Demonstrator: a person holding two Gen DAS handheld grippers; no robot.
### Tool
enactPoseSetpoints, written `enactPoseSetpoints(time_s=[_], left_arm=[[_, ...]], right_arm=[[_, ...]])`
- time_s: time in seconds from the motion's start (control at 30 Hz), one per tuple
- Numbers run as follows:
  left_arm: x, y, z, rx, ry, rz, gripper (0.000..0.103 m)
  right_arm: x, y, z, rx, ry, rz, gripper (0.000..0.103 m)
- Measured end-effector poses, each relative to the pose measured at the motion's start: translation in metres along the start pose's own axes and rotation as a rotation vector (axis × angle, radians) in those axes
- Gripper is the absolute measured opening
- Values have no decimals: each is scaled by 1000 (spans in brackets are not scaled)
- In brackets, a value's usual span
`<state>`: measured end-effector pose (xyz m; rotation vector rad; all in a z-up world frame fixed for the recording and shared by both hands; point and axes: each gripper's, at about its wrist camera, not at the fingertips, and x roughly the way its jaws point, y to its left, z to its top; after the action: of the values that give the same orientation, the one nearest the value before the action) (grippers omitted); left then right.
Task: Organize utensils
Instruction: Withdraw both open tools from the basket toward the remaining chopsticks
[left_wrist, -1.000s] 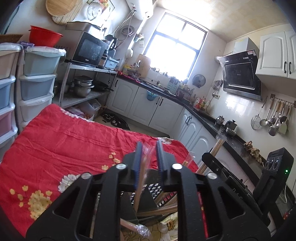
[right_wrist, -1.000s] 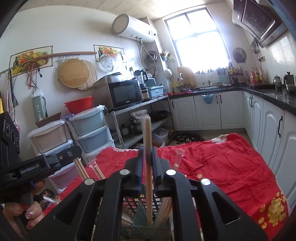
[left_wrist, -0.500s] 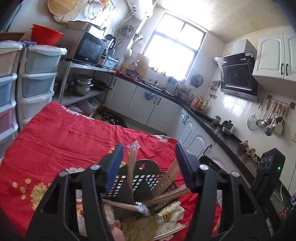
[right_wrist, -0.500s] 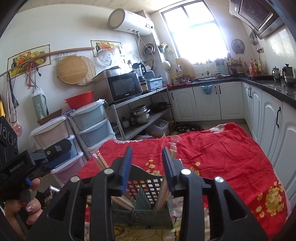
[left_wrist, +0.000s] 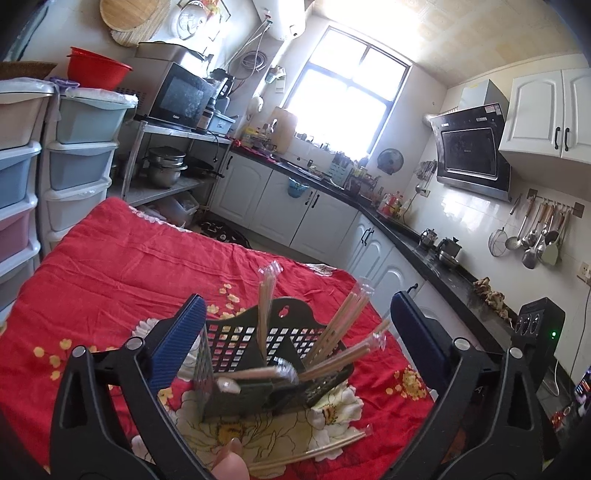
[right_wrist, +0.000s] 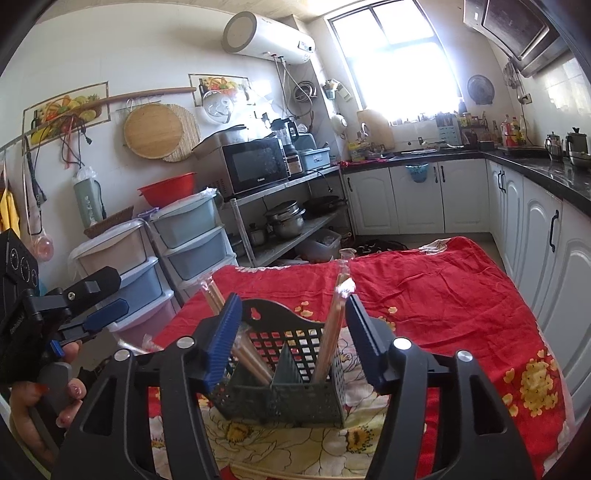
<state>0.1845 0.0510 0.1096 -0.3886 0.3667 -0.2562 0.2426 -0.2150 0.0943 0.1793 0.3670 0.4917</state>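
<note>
Kitchen cabinets (left_wrist: 306, 218) flank red floral tablecloth (left_wrist: 122, 266).

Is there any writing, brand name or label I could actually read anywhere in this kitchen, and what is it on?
"Galanz", seemingly, in small pale letters: lower front edge of the microwave; too small to be sure.
Range hood: a small logo on the glass and a sticker on top, both too blurred to read.
Green bottle by the wall: vertical print, unreadable.
Water heater: a small panel label, unreadable.
Bottles on the counter: labels too small.
</note>
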Motion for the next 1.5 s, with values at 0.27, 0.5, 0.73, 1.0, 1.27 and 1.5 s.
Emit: enactPoseSetpoints(time_s=[0.27, 0.5, 0.73, 1.0, 1.27, 1.5], left_arm=[[-12, 6, -7, -22, 3, 6, 92], [-16, 15, -16, -41, 29, 19, 92], [-20, 25, -28, -57, 51, 39, 92], [-19, 33, -44, -95, 94, 49, 92], [-17, 43, -63, -110, 150, 83, 92], [-16, 51, -79, -112, 198, 109, 92]], right_arm=[[-7, 0, -8, -8, 21, 7, 63], [-10, 0, -17, -24, 47, 1, 67], [-10, -2, -29, -38, 83, -2, 68], [-10, -4, -39, -47, 113, -3, 68], [-8, -6, -51, -53, 149, -2, 69], [-5, -6, -58, -60, 174, 3, 70]])
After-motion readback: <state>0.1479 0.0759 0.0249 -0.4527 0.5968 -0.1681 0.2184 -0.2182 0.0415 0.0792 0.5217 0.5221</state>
